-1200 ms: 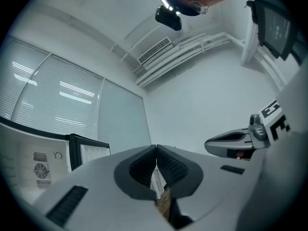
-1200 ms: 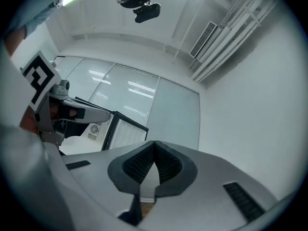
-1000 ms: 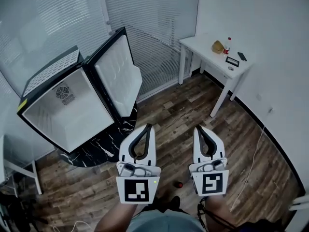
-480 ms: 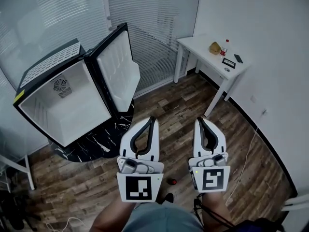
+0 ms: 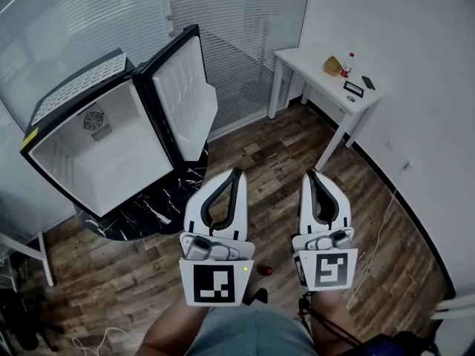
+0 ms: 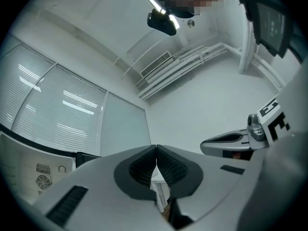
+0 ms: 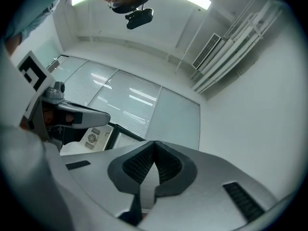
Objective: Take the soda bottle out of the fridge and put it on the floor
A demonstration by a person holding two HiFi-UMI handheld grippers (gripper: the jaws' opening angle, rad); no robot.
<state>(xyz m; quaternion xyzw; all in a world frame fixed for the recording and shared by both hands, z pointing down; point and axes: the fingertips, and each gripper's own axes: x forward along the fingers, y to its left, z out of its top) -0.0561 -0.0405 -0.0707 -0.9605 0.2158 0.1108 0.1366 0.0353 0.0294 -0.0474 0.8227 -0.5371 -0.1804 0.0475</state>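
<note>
L hand-held gripper [image 5: 234,176] & R hand-held gripper [image 5: 312,178] both clenched, empty. We see fridge [image 5: 111,154] bare inside. Bottle [image 5: 346,65] stands upright on desk [image 5: 312,69], well ahead-right, nearer R.

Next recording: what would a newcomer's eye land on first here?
The fridge at the left stands wide open, its white inside bare. In the foreground the left tool and right tool are side by side above the wooden floor, both shut and empty. A white table with a red-capped bottle stands in the far right corner.
</note>
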